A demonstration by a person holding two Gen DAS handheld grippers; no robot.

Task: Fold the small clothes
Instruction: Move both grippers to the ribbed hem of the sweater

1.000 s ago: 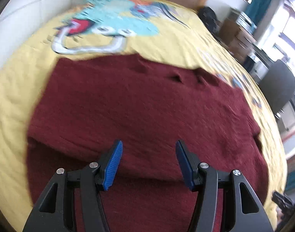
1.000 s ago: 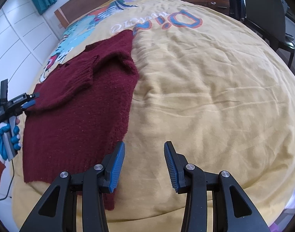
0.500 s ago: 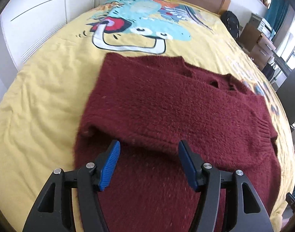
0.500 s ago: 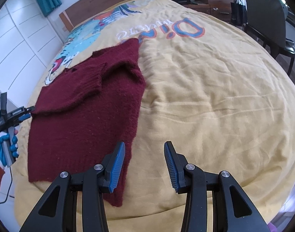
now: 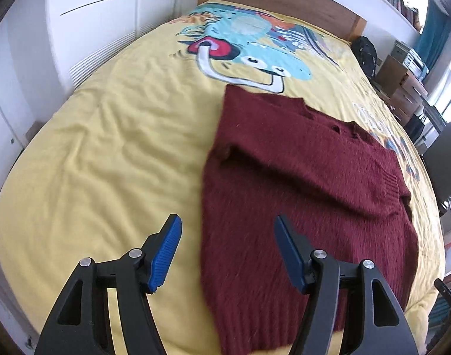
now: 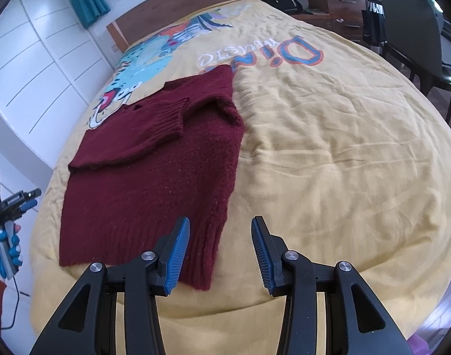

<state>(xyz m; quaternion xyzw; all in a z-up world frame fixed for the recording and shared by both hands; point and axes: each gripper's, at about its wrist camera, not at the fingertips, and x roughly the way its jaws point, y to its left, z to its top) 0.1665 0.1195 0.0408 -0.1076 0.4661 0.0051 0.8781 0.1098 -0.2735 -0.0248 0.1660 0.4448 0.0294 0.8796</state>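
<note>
Maroon knit sweater (image 5: 299,195) is seen spread on a yellow bedspread (image 5: 113,159) with a cartoon dinosaur print (image 5: 249,50), filling the centre and lower right of the left wrist view. One sleeve (image 6: 148,127) is laid folded across the body, its ribbed cuff showing near the centre left of the right wrist view. The ribbed hem (image 6: 202,254) is found at the lower centre of that view, close to the bed's near edge.

The left tool (image 5: 227,251) is held wide, nothing between its blue pads (image 5: 166,251), above the sweater's edge at the bottom of its frame; contact with the fabric cannot be told. The right tool (image 6: 221,254) is likewise spread wide and grips nothing, its pads framing the hem corner and bare bedspread.

A wooden headboard (image 6: 178,9) is seen at the top of the right wrist view, white cupboard doors (image 6: 33,68) at the left, and a dark chair (image 6: 411,29) at the upper right.
</note>
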